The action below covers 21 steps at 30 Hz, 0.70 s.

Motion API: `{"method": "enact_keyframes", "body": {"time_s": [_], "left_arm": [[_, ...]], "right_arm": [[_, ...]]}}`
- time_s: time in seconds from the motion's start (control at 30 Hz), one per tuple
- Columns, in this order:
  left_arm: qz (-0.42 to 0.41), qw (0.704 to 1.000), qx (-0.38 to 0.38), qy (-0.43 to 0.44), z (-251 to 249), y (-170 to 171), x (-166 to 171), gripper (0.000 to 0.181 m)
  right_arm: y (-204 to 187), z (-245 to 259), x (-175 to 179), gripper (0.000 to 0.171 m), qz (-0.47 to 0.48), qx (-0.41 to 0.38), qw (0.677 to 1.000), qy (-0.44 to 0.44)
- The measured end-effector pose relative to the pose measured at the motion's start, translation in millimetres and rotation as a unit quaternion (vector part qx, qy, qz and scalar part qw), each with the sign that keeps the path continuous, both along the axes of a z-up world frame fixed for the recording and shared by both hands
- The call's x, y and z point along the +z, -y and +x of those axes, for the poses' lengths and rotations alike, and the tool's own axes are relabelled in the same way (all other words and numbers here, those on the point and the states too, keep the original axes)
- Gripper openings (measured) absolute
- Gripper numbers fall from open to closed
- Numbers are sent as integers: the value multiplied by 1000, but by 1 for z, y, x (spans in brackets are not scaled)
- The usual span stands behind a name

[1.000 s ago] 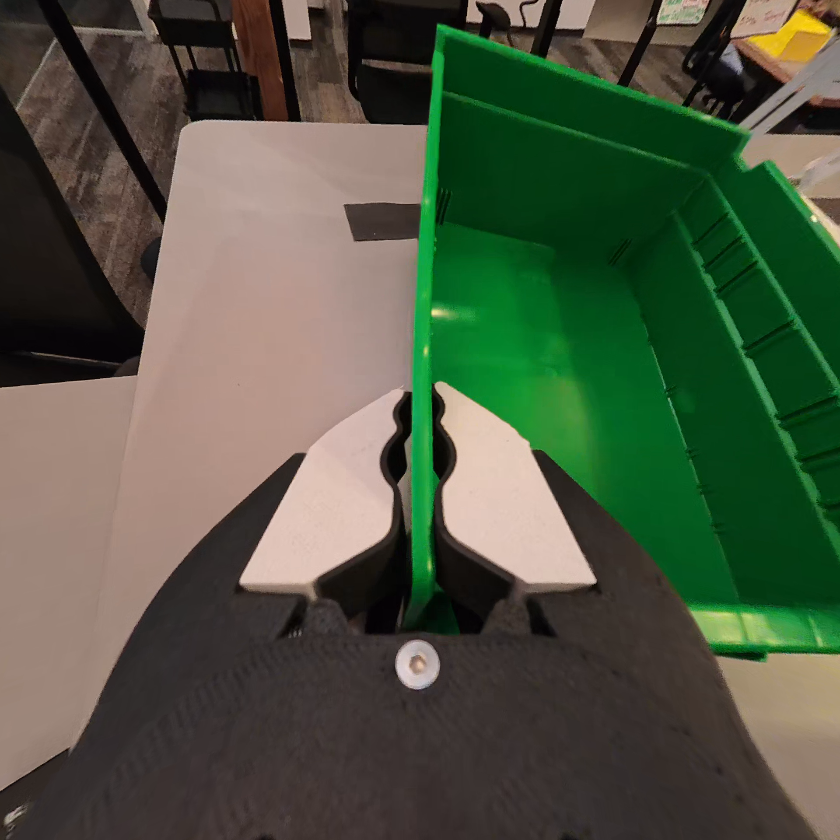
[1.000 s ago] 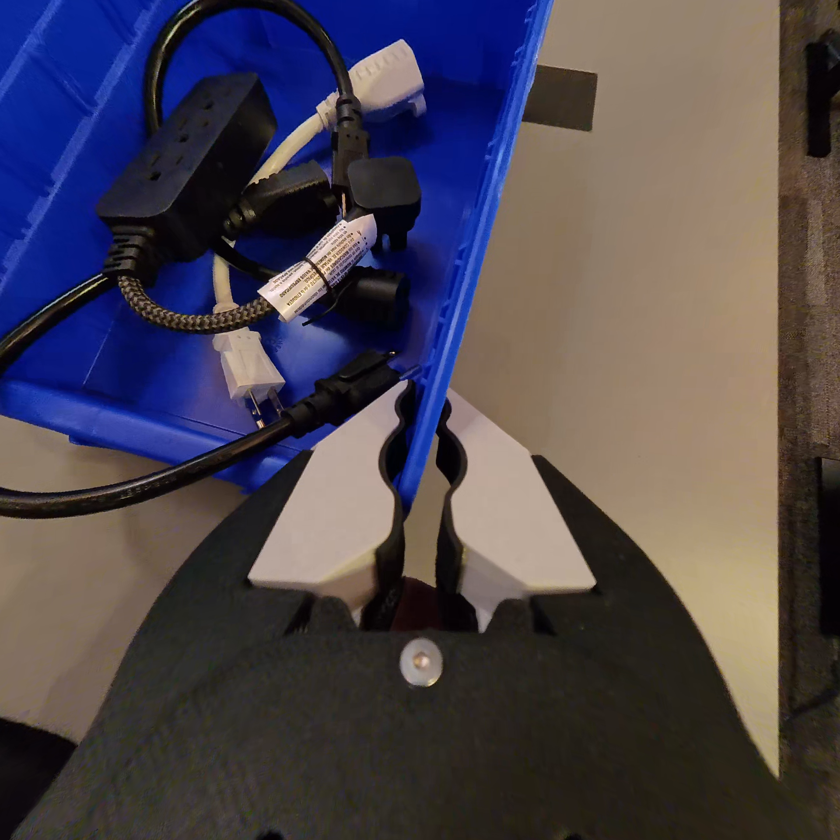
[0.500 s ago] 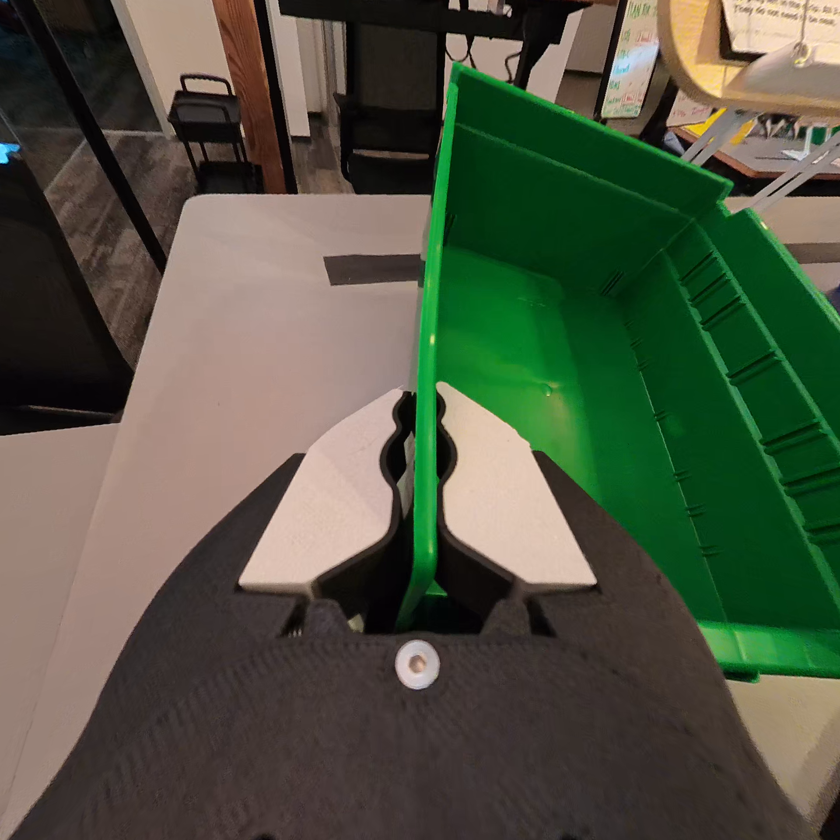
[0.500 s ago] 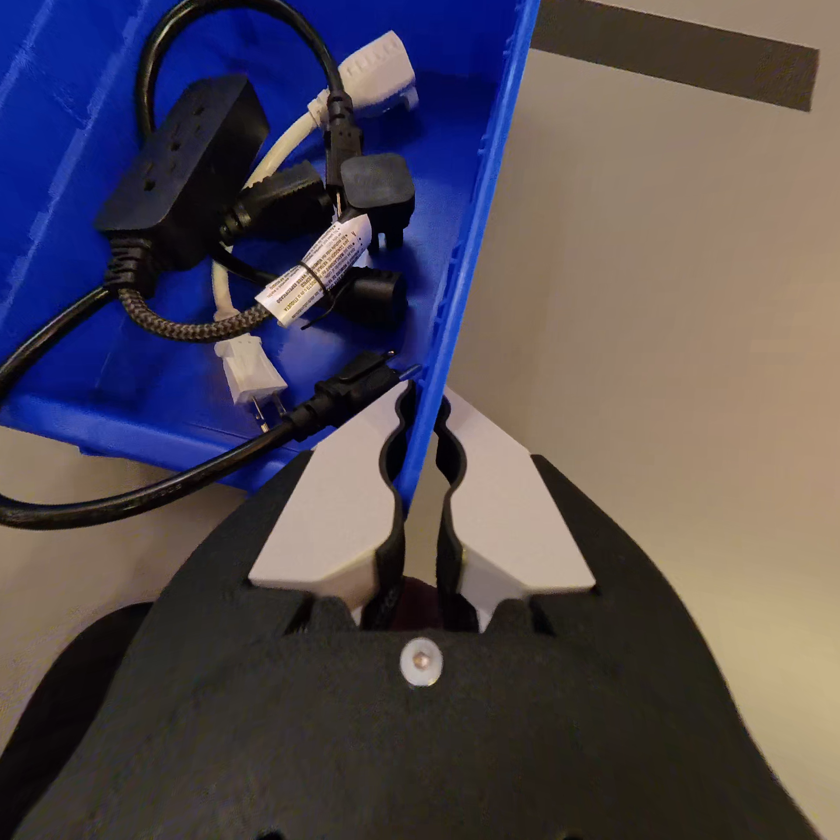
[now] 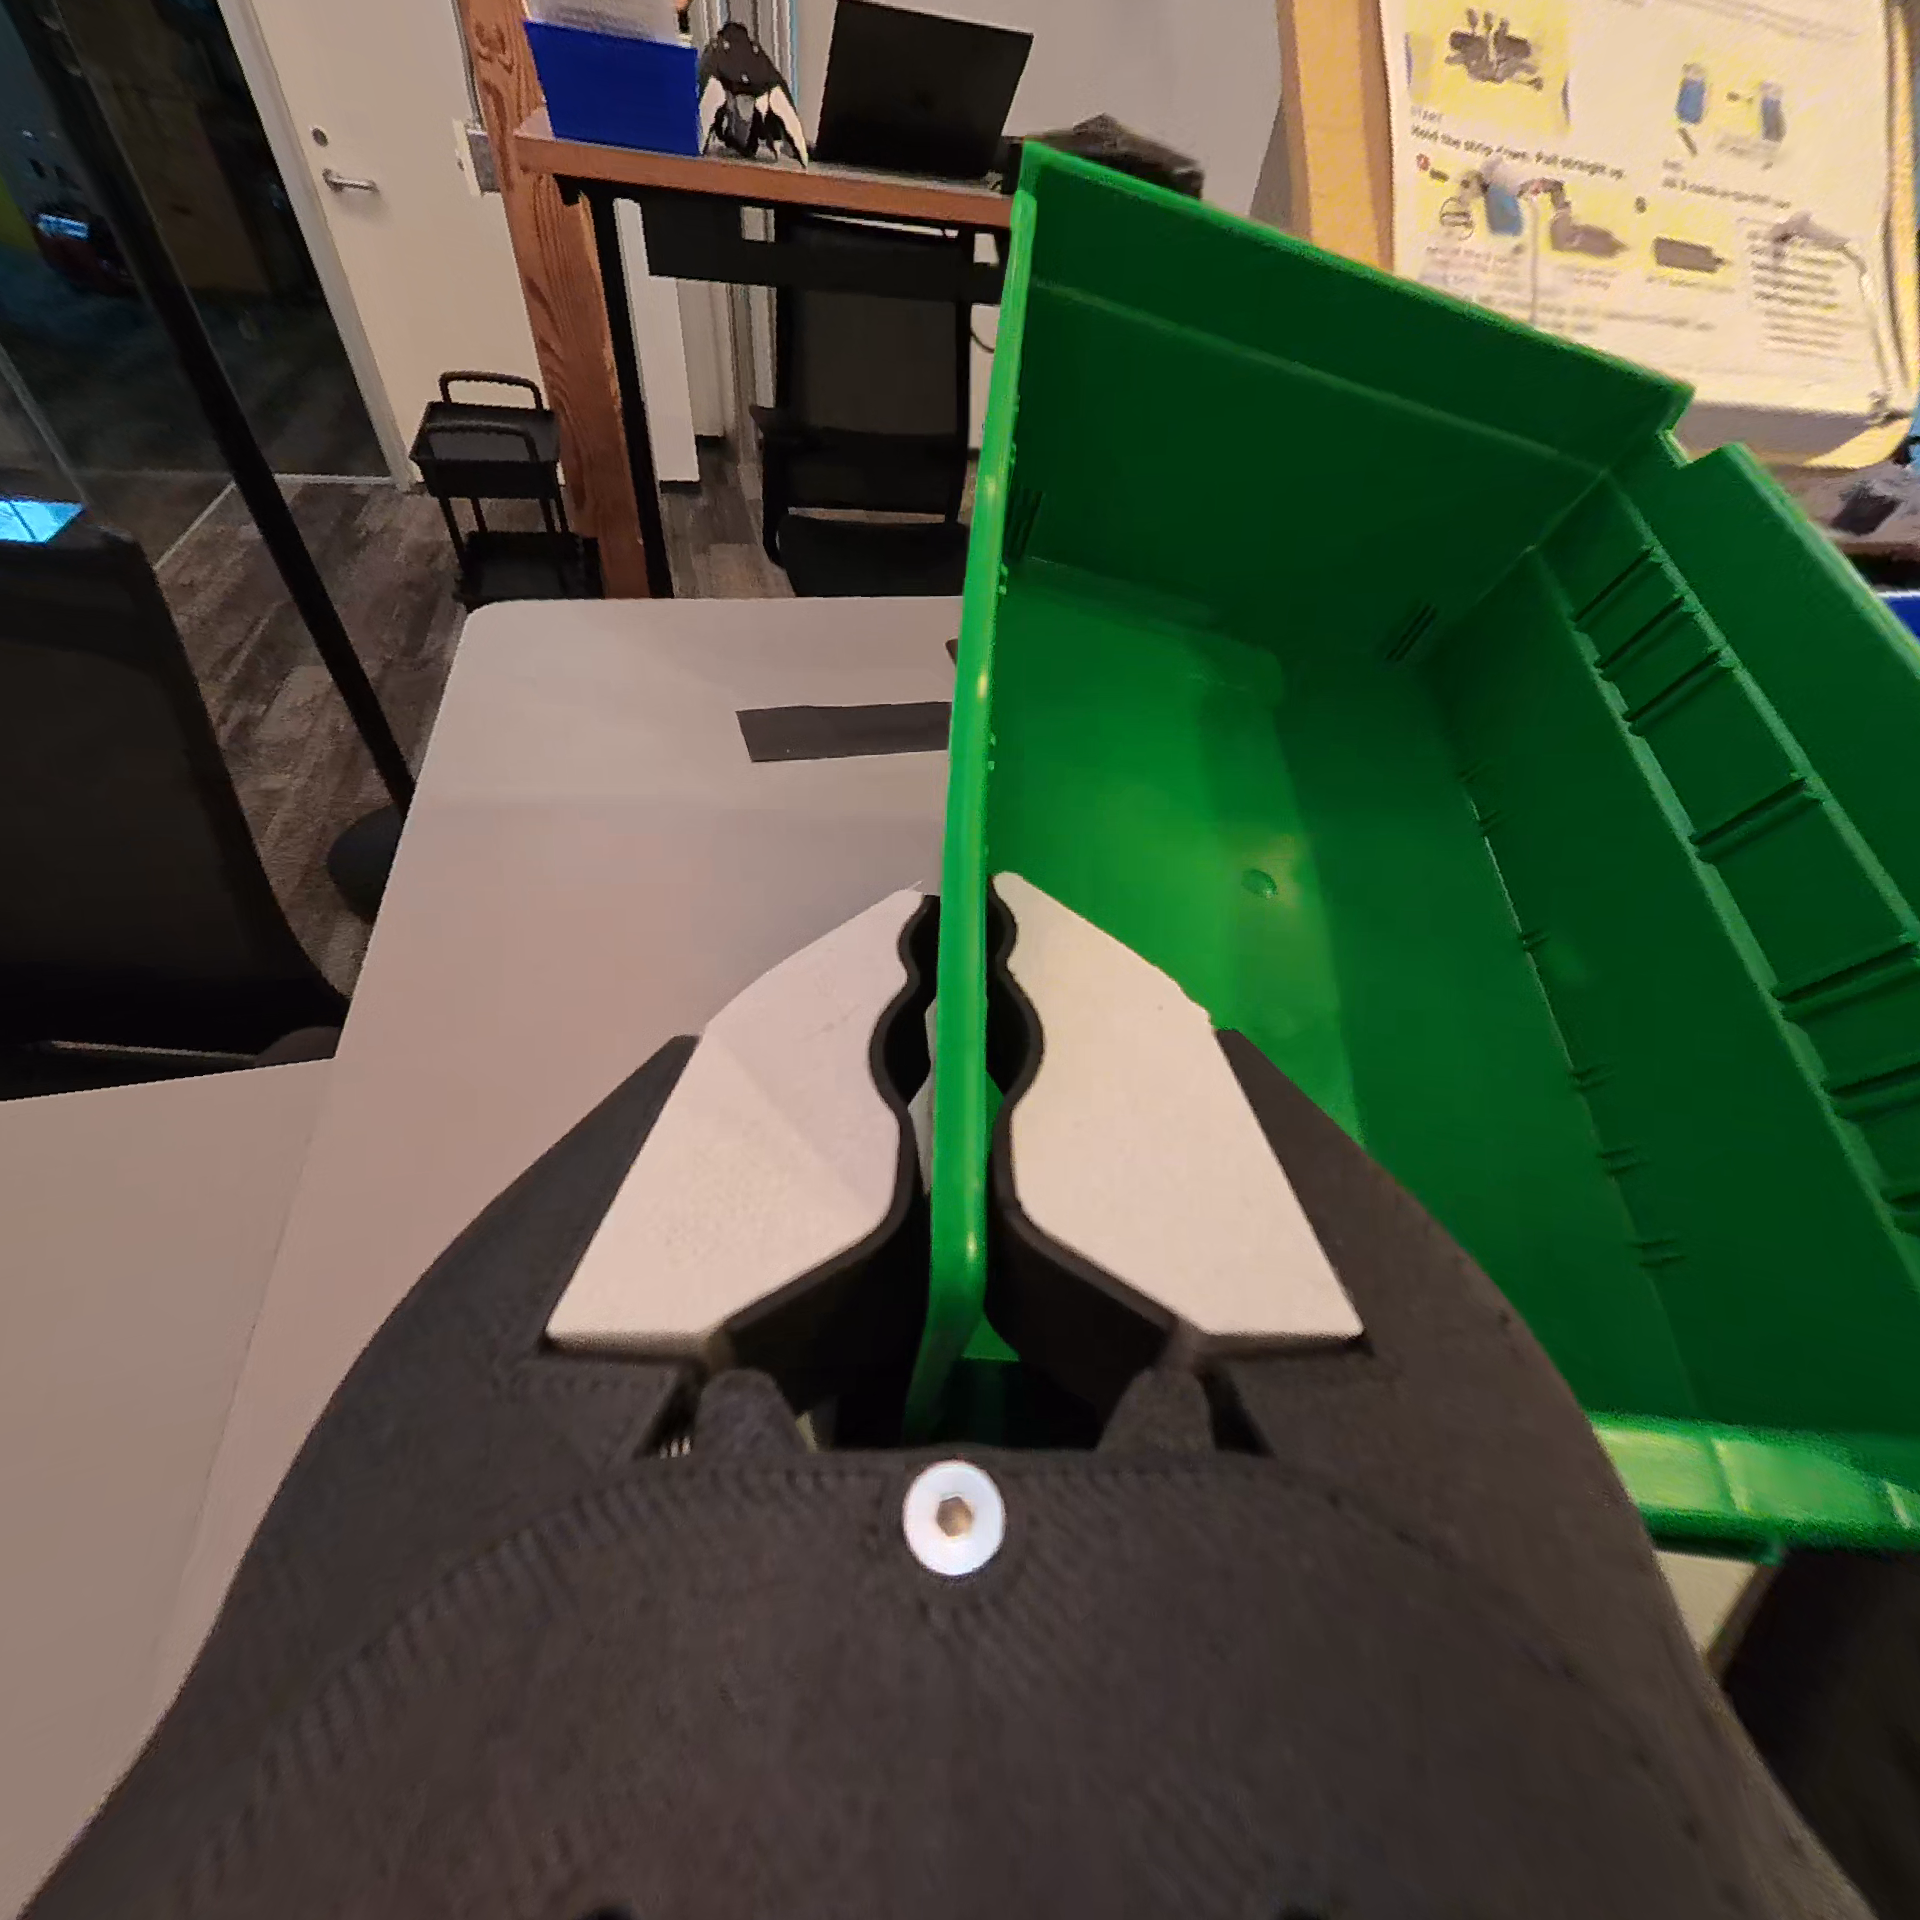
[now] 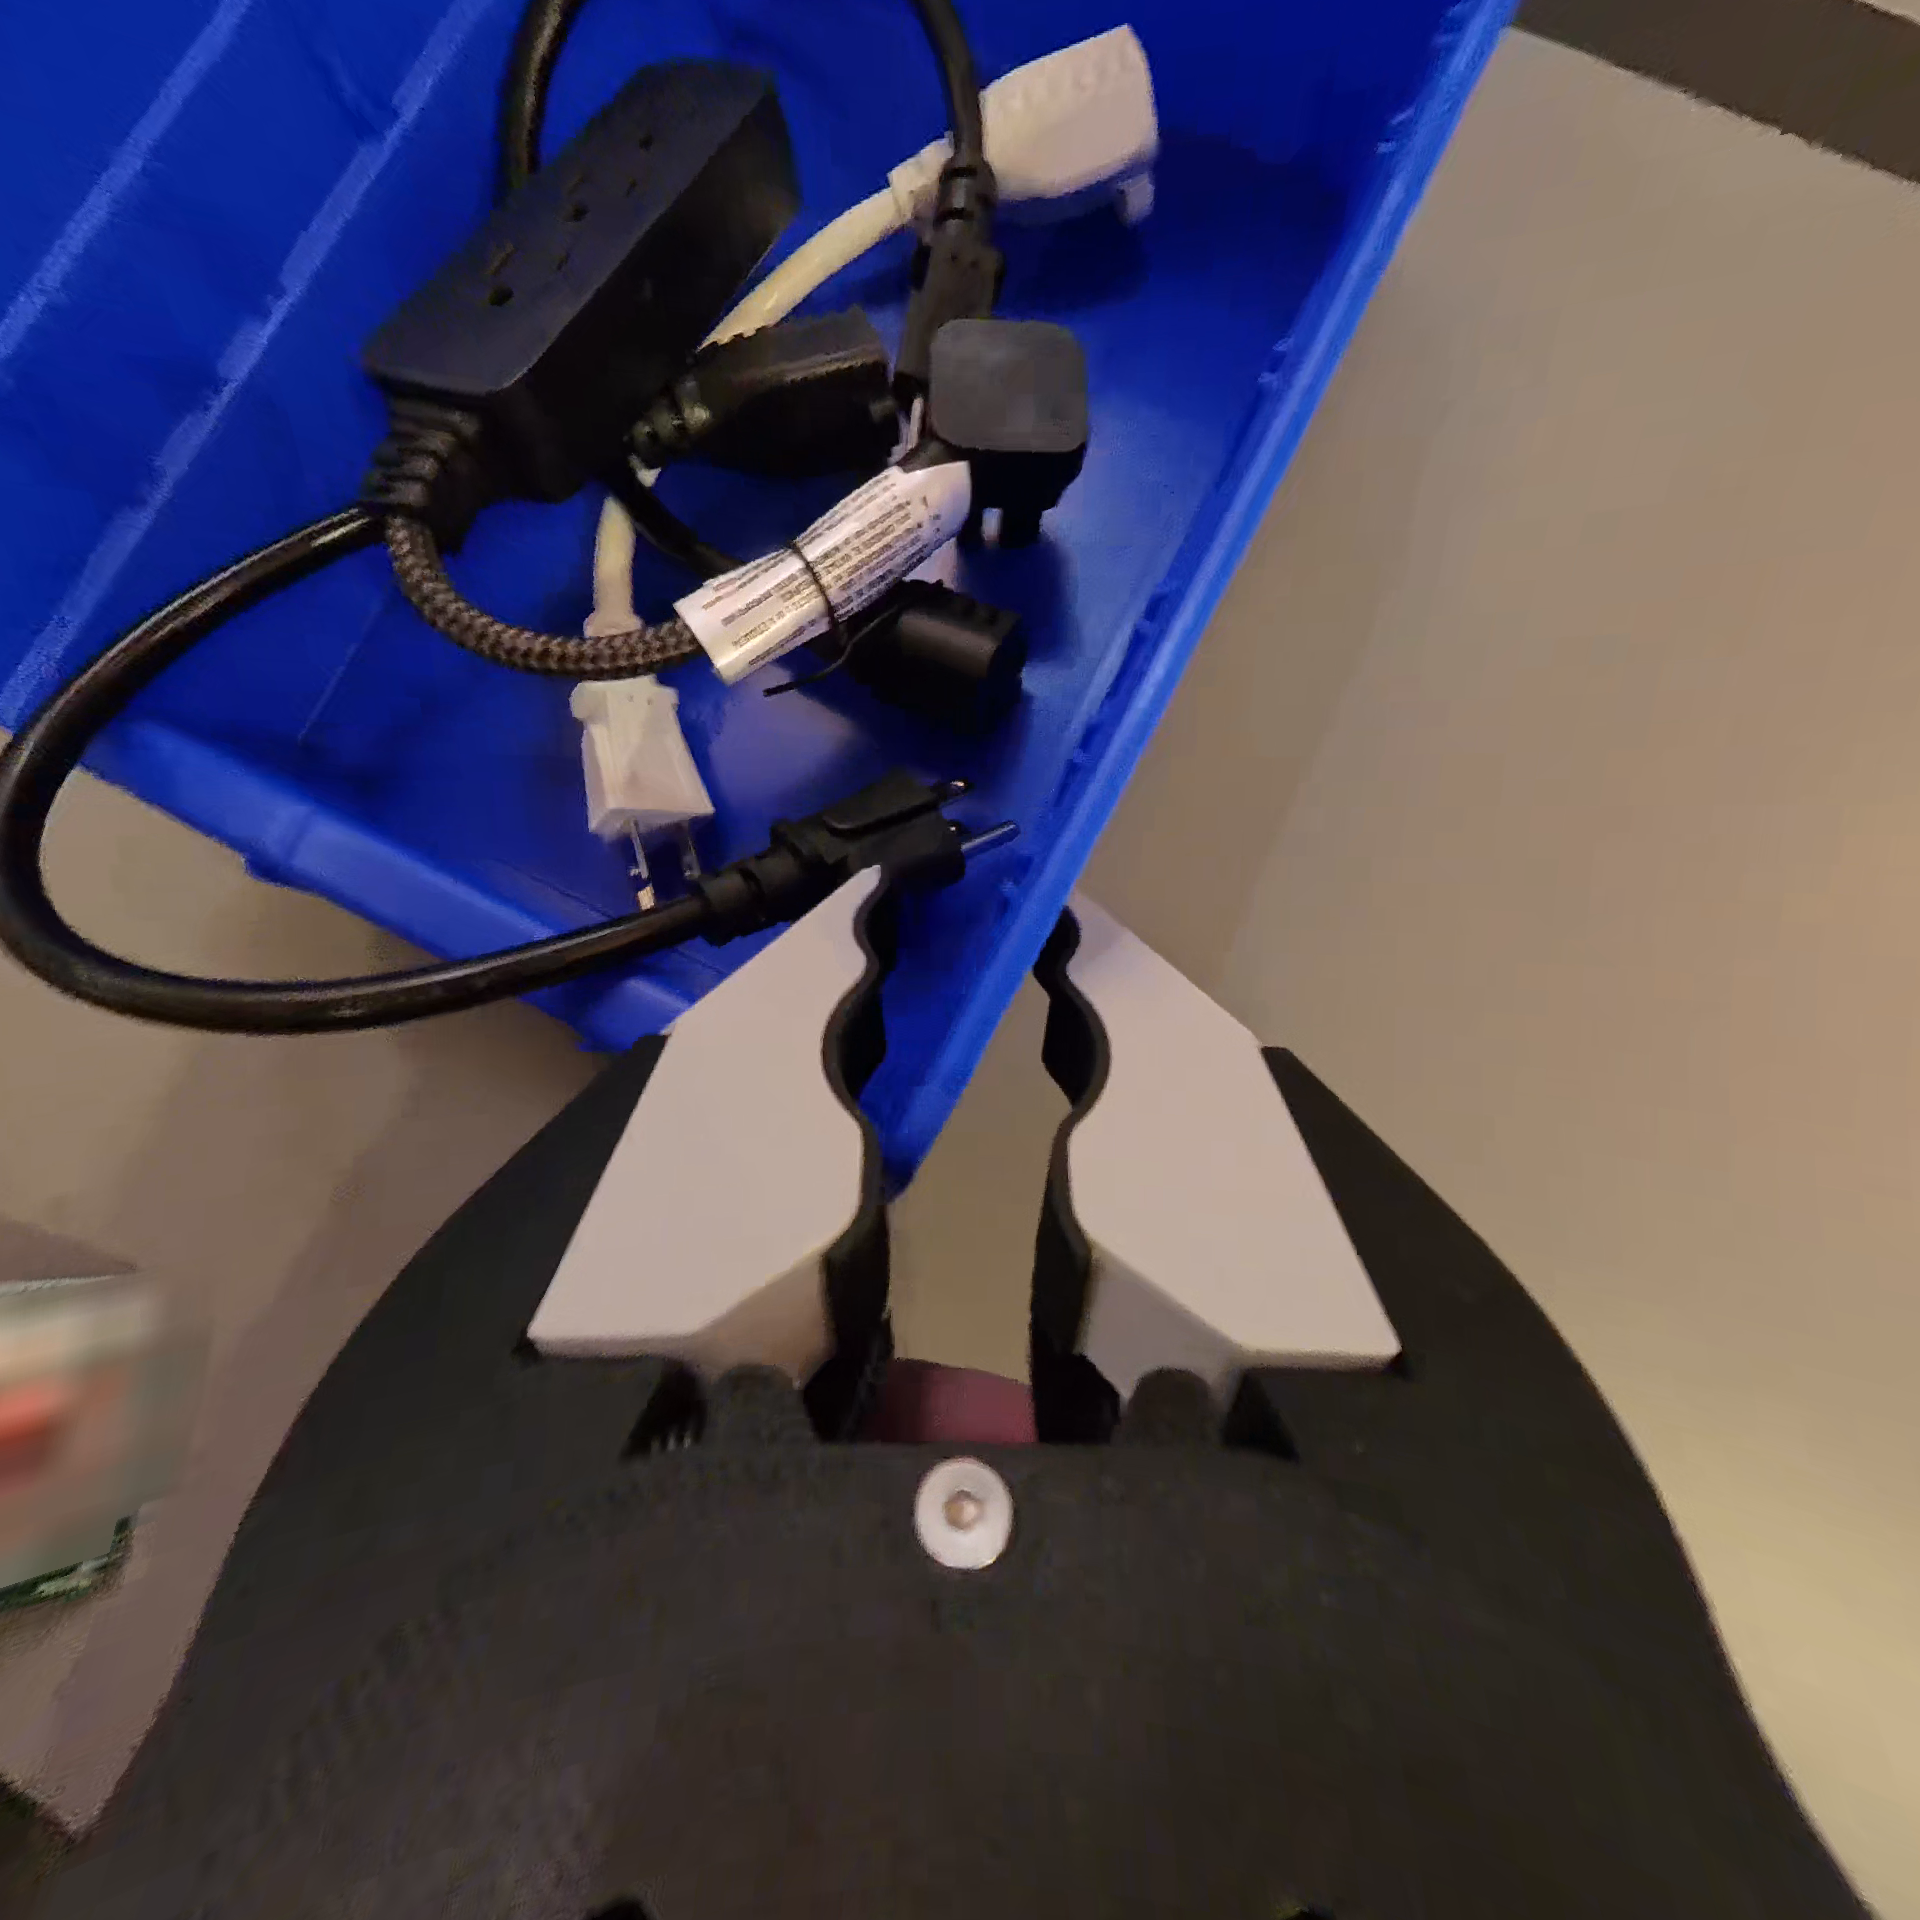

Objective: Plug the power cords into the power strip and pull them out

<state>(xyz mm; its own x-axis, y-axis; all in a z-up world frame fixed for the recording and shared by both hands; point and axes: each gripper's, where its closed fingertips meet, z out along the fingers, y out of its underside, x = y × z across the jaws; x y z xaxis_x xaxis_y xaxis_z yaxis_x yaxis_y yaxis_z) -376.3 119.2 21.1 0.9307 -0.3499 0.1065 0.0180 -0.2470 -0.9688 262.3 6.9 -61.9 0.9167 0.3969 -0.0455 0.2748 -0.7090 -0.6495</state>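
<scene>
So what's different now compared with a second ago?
The right gripper has opened its jaws and let go of the blue bin wall, which now sits loosely between them. The left gripper stays clamped on the green bin wall, tipped further up. The power strip and cords stayed put.

Glossy green plastic bin and glossy blue plastic bin on a smooth matt table; matt black power strip with braided fabric-sheathed cord; grippers of rough, layered black plastic.
</scene>
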Motion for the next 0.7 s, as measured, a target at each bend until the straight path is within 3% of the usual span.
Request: {"method": "enact_keyframes", "body": {"time_s": [0.17,0.3,0.37,0.5,0.53,0.57,0.7], "left_arm": [[8,1000,8,29,-7,11,-1,5],[12,999,9,40,-9,19,0,5],[14,999,5,47,-8,22,2,5],[24,998,3,59,-6,26,8,5],[27,998,3,63,-6,27,10,6],[29,997,4,67,-6,28,11,6],[38,996,8,77,-9,37,15,6]], "right_arm": [[16,-14,17,31,-11,25,998,-61],[-5,5,50,42,30,7,998,-50],[-18,6,54,38,18,23,999,-43],[-55,10,36,39,-26,28,999,-16],[-63,11,34,32,-32,30,999,-18],[-71,18,33,41,-31,17,999,-7],[-75,12,33,41,-54,35,997,-31]]}}
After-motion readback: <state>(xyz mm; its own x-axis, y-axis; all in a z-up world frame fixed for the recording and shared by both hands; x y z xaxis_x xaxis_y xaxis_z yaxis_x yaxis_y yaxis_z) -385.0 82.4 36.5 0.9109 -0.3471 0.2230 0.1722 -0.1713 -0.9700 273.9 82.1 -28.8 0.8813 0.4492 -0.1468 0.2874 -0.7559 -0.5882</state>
